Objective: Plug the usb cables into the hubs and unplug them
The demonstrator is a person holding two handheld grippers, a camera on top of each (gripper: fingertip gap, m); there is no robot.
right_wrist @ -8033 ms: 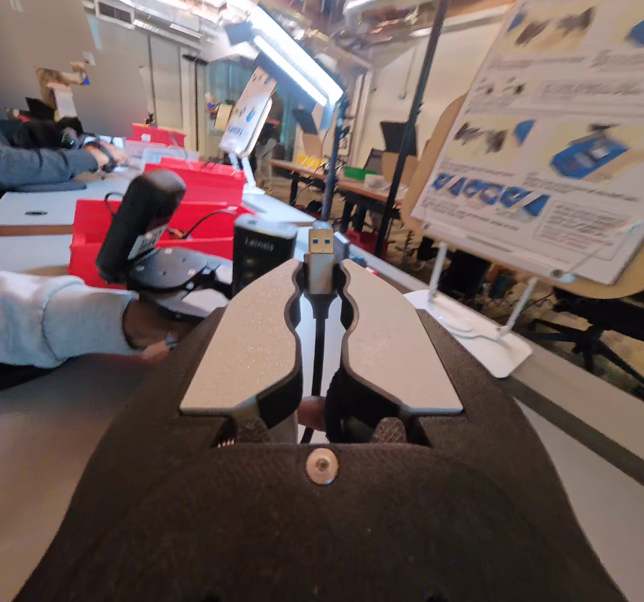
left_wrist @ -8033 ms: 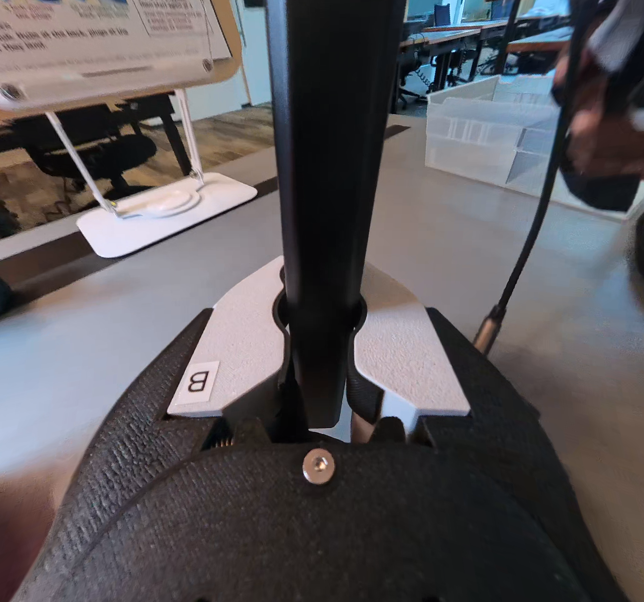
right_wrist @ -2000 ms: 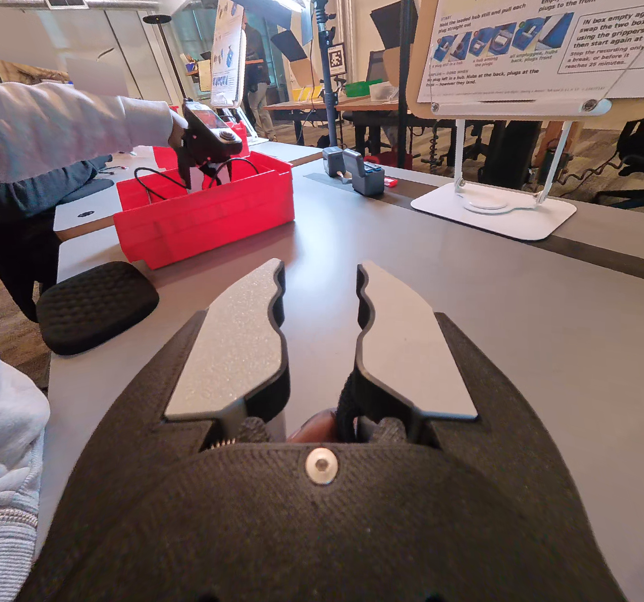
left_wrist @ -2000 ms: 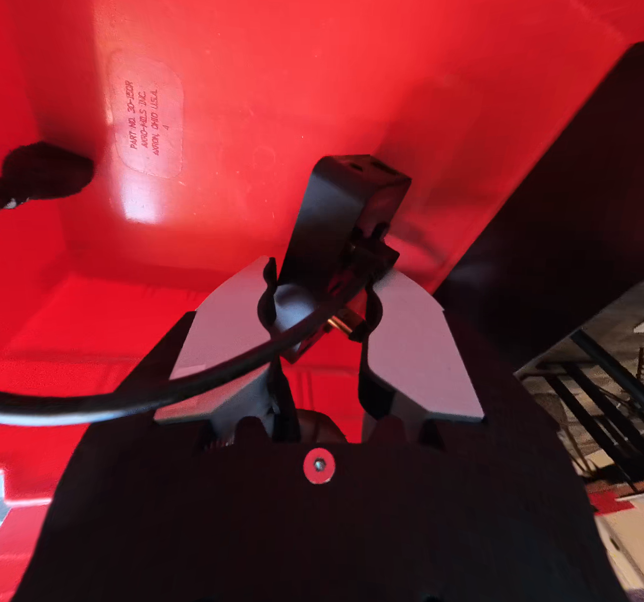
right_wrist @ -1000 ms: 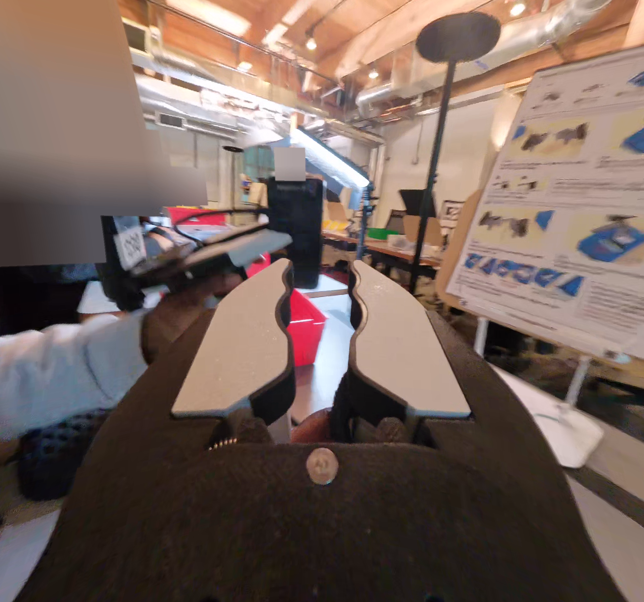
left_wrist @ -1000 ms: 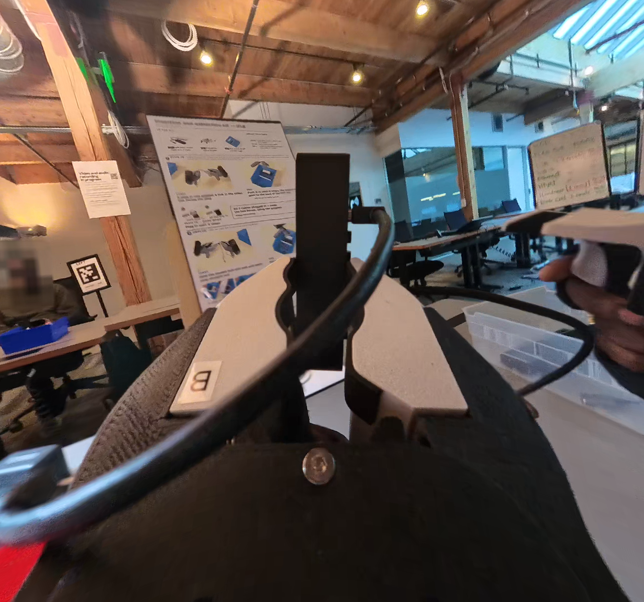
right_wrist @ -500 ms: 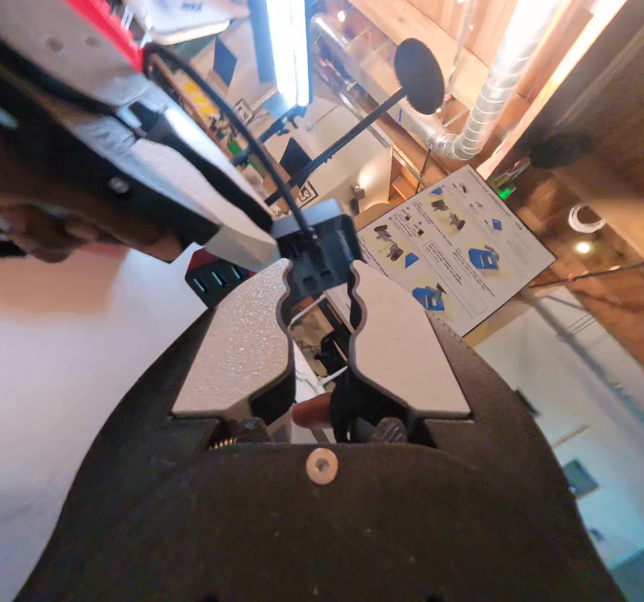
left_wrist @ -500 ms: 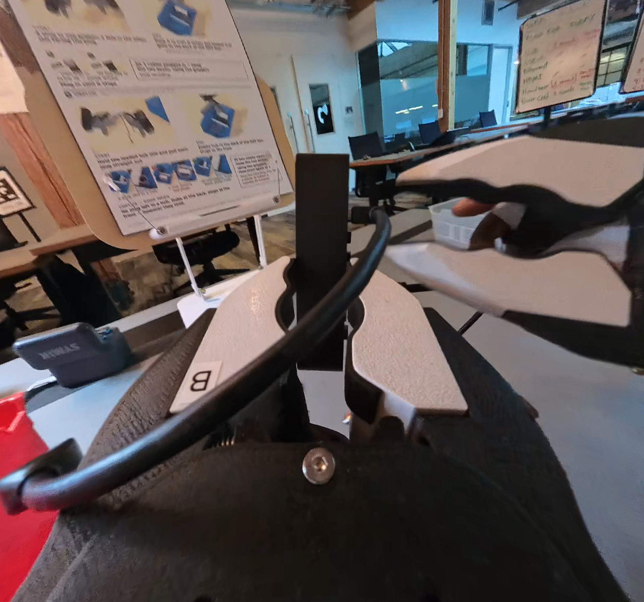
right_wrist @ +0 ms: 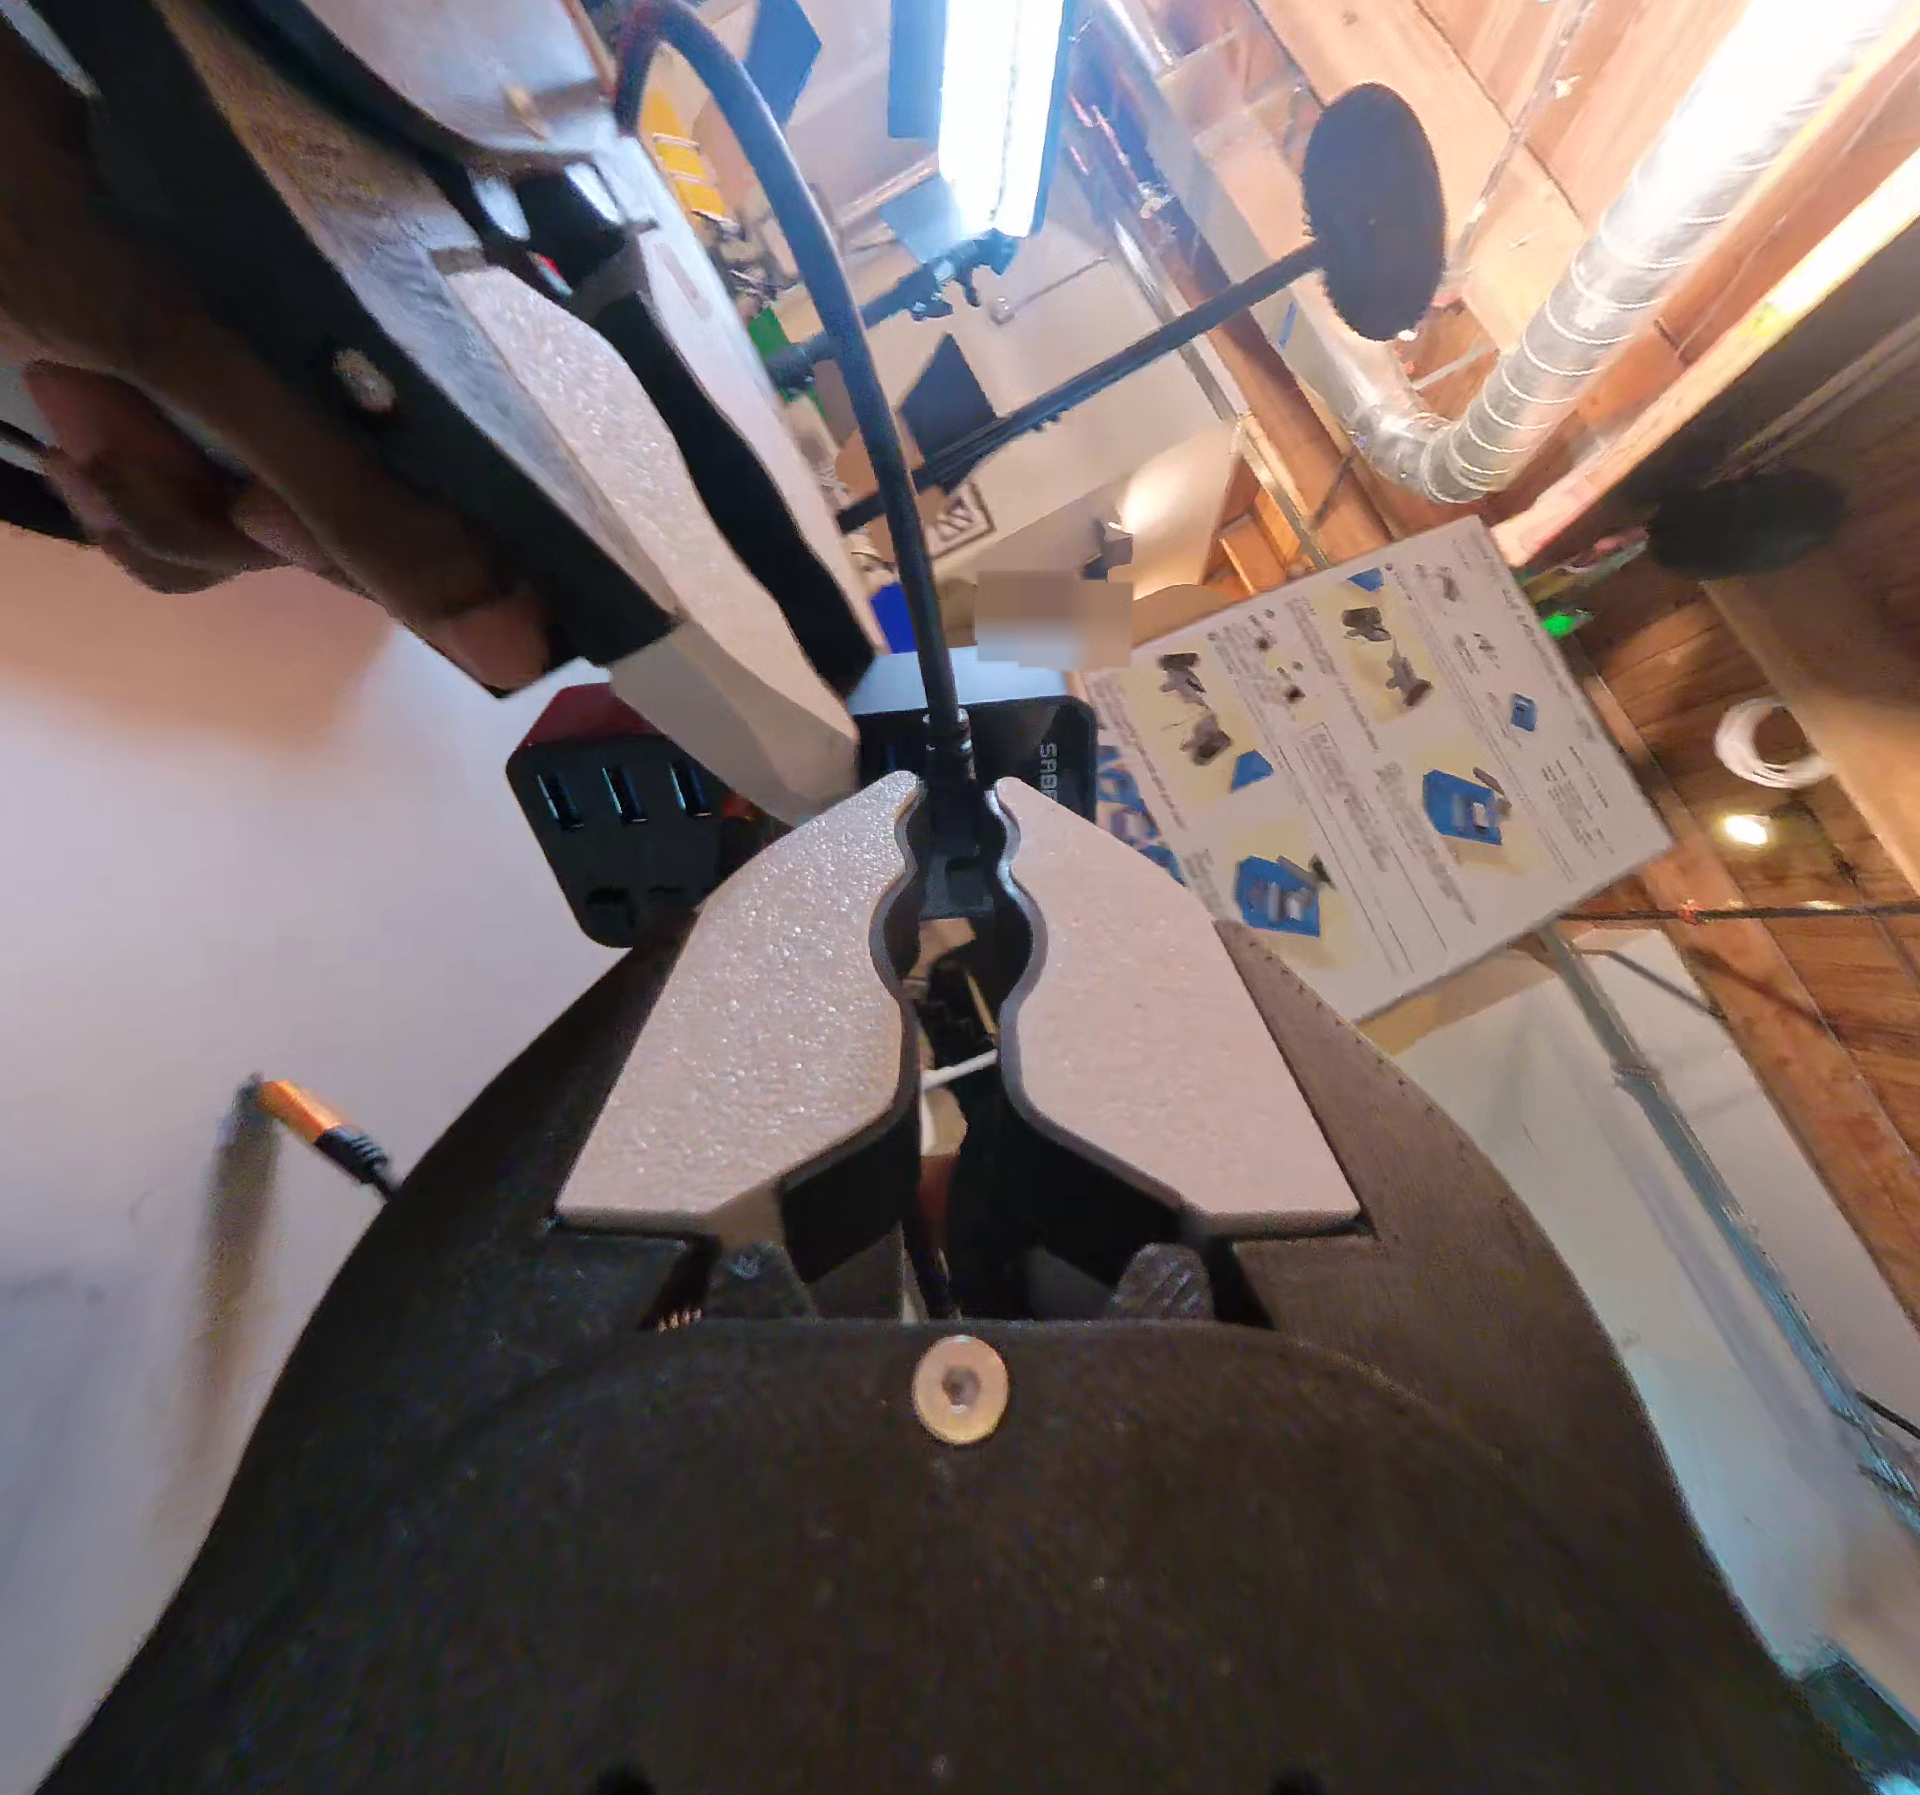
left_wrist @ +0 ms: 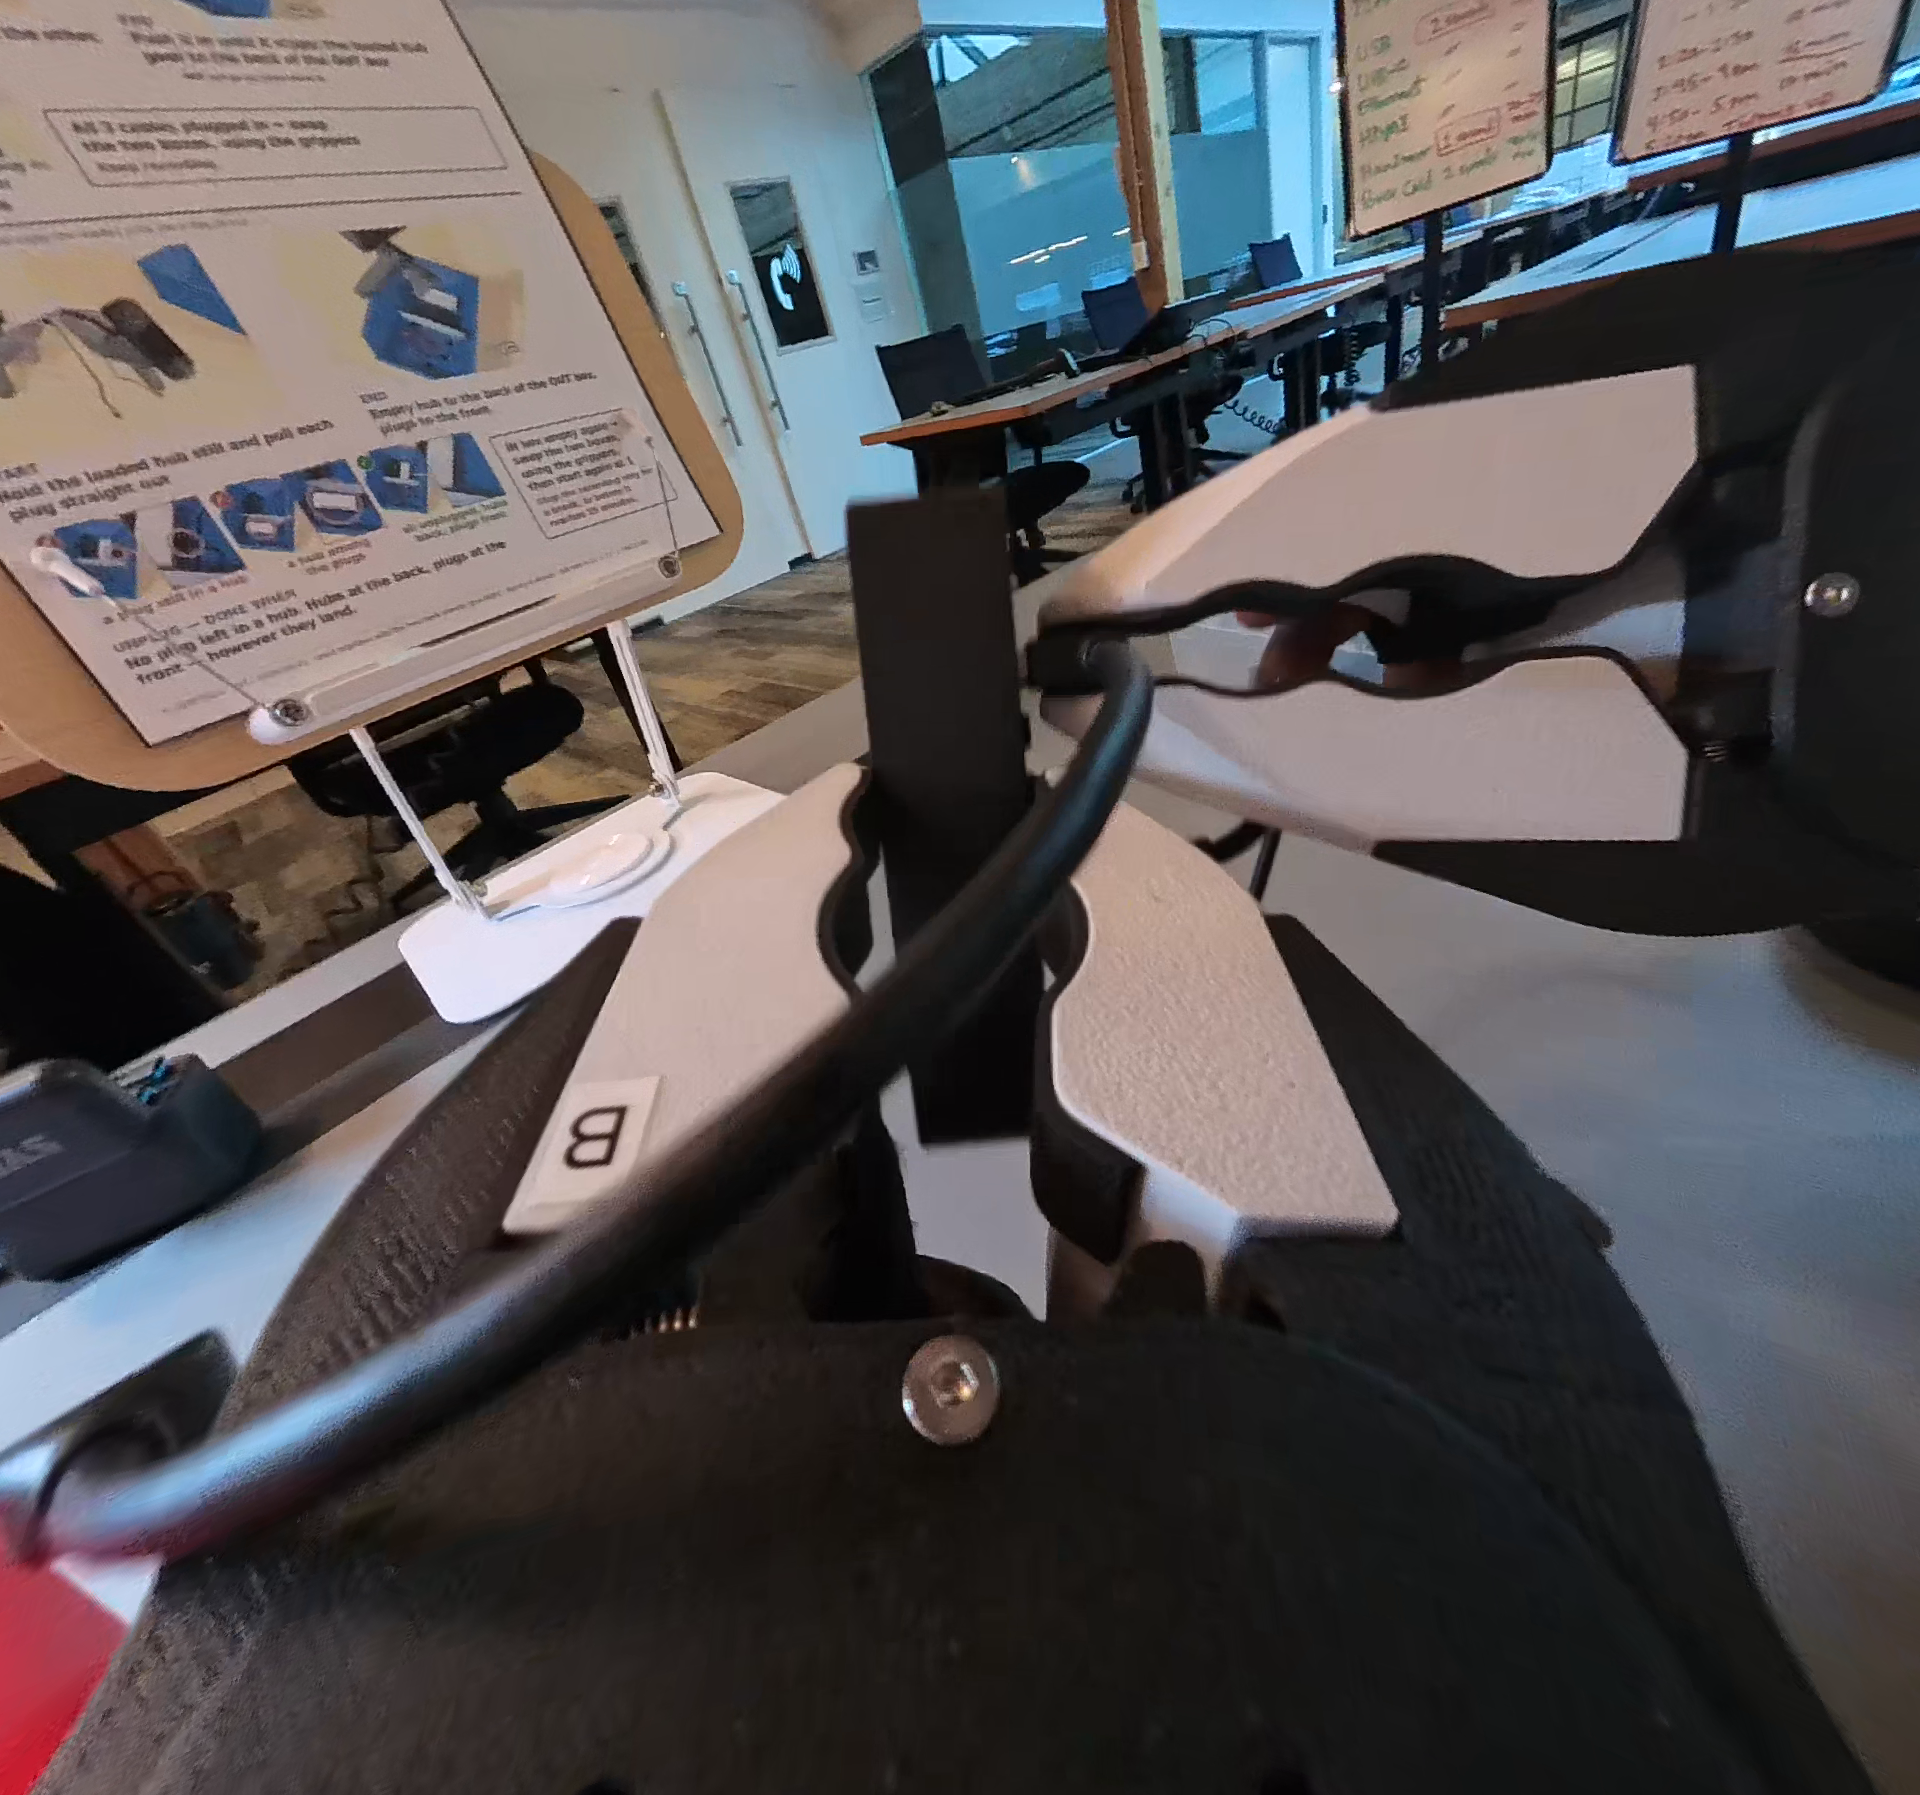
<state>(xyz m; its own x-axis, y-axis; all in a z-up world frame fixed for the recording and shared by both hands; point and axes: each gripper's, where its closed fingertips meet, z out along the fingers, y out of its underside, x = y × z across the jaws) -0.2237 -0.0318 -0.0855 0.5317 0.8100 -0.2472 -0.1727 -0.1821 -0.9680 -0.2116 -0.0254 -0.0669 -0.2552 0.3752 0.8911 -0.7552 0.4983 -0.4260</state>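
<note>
My left gripper (left_wrist: 940, 800) is shut on a black USB hub (left_wrist: 930, 644) and holds it upright above the table. A black cable (left_wrist: 935, 945) is plugged into the hub's right side and arcs back down to the left. My right gripper (left_wrist: 1044, 665) comes in from the right and is shut on the cable's plug (left_wrist: 1060, 667) at the hub. In the right wrist view my right gripper (right_wrist: 954, 795) pinches the black plug (right_wrist: 951, 862), with the held hub (right_wrist: 1023, 717) just behind it and the left gripper (right_wrist: 727, 685) at upper left.
A second dark hub (left_wrist: 94, 1153) with blue ports lies on the grey table at the left; it also shows in the right wrist view (right_wrist: 623, 810). An orange-tipped cable end (right_wrist: 312, 1117) lies on the table. An instruction board (left_wrist: 312, 343) stands on a white base (left_wrist: 551, 904) behind. A red bin corner (left_wrist: 42, 1662) is at bottom left. Left and right tips are no more than a few centimetres apart.
My right gripper has turned, moved in to the held hub and shut on the plug. My left gripper has tilted down a little, still holding the hub.
</note>
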